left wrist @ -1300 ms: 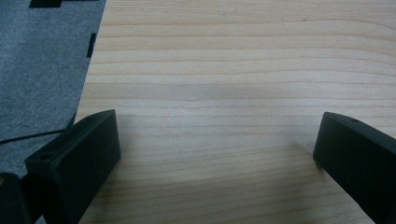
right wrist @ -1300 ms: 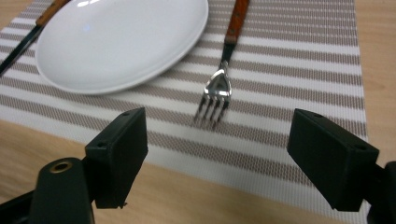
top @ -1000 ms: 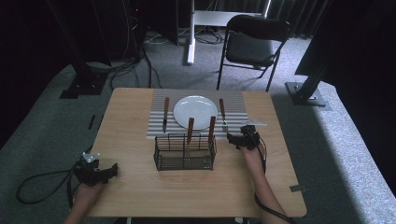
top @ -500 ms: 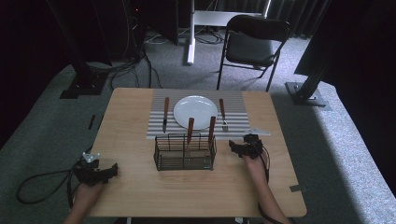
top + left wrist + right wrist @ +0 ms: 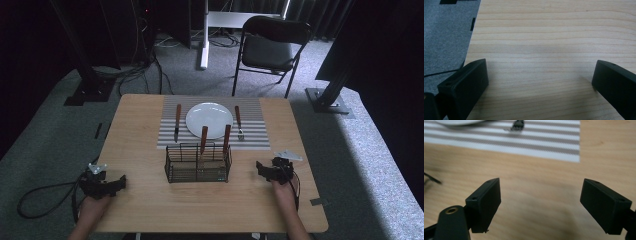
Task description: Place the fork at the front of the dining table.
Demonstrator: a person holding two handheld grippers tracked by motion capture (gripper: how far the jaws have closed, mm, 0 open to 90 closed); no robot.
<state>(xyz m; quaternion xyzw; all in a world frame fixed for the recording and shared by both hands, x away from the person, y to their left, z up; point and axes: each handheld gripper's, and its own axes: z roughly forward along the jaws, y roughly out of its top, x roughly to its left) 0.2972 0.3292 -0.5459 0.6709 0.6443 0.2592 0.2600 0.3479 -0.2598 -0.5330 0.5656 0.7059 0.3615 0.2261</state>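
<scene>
- Black left gripper (image 5: 119,183) rests at the near left corner of the pale wooden table (image 5: 145,150), its jaws spread wide with nothing but bare wood grain between them in the left gripper view; every piece of the place setting lies well off to its right and ahead.
- Black wire caddy (image 5: 198,163) stands between the two grippers, a little ahead of both, with two wooden-handled utensils (image 5: 204,138) upright in it, handles leaning slightly away from the person.
- Wooden-handled knife (image 5: 177,121) lies left of the round white plate (image 5: 209,120) on the grey striped placemat (image 5: 255,132), and the wooden-handled fork (image 5: 238,122) lies right of it; both long axes run away from the person.
- Black right gripper (image 5: 259,169) sits just right of the caddy, jaws wide apart and holding nothing; in the right gripper view its fingers (image 5: 484,202) point toward the placemat edge, with the fork head (image 5: 517,124) ahead and slightly left.
- By my judgement the right gripper is the nearer one to the upright handles, which lie to its left and a little forward.
</scene>
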